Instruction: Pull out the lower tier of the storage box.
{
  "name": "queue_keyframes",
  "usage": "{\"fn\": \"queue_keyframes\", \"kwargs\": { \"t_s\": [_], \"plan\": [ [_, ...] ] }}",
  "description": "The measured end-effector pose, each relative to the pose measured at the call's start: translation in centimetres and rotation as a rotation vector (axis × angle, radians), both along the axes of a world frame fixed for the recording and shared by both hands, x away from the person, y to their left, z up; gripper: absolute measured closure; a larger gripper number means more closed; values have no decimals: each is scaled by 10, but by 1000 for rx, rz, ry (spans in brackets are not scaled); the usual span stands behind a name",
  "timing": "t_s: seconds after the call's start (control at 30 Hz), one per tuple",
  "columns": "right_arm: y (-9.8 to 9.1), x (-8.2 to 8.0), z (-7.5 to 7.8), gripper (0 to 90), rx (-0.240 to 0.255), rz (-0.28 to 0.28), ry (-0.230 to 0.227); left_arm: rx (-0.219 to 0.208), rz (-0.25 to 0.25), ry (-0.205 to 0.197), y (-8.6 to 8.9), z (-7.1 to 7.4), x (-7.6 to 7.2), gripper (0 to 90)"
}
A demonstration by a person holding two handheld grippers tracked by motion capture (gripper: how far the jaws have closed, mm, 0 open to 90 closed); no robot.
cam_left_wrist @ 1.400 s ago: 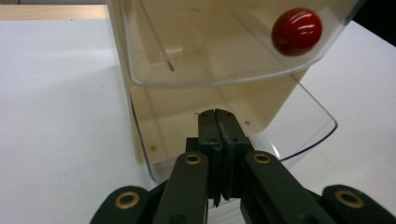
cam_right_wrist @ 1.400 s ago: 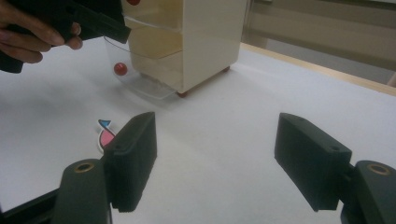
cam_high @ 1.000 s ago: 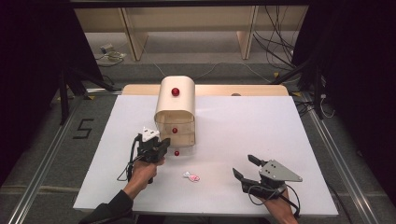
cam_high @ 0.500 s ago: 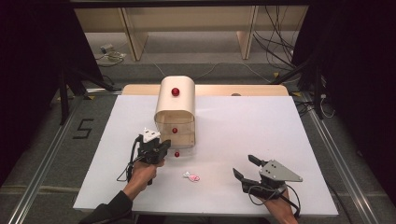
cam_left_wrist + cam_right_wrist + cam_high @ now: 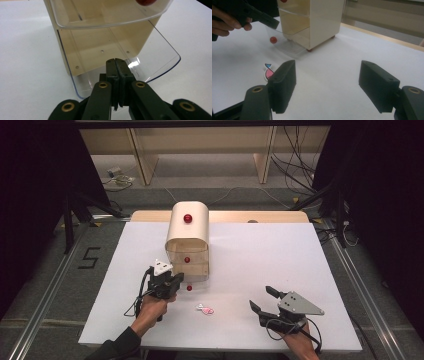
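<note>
A cream drawer cabinet (image 5: 187, 237) with red knobs stands mid-table. Its clear bottom drawer (image 5: 160, 57) is pulled out toward me, and its red knob (image 5: 189, 288) hangs at the front. My left gripper (image 5: 176, 280) is shut, jaws pressed together (image 5: 115, 61), tips just over the drawer's front rim. Nothing shows between them. In the right gripper view the left gripper (image 5: 272, 23) rests at that rim above the knob (image 5: 273, 39). A small pink and white fish-shaped piece (image 5: 205, 309) lies flat in front of the cabinet. My right gripper (image 5: 261, 297) stands open and empty to its right.
A white sheet (image 5: 280, 260) covers the table, with a wooden strip (image 5: 240, 216) along its far edge. Wooden shelving and loose cables (image 5: 295, 165) lie on the floor beyond. A "5" is marked on the floor (image 5: 90, 257) at the left.
</note>
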State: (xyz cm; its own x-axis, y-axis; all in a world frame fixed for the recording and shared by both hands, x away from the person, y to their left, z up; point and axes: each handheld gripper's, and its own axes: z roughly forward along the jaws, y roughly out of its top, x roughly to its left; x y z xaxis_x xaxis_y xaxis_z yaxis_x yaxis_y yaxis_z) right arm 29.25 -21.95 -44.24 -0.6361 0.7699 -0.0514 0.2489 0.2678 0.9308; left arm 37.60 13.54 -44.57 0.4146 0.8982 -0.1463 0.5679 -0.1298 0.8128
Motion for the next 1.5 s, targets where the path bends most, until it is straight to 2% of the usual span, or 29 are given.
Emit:
{"fn": "queue_keyframes", "kwargs": {
  "t_s": [0.1, 1.5],
  "plan": [
    [0, 0, 0, 310, 5, 1, -10, 3, -4, -1, 0, 0, -1, 888],
    [0, 0, 0, 310, 0, 0, -5, 2, -31, -5, 2, 2, -9, 875]
  ]
}}
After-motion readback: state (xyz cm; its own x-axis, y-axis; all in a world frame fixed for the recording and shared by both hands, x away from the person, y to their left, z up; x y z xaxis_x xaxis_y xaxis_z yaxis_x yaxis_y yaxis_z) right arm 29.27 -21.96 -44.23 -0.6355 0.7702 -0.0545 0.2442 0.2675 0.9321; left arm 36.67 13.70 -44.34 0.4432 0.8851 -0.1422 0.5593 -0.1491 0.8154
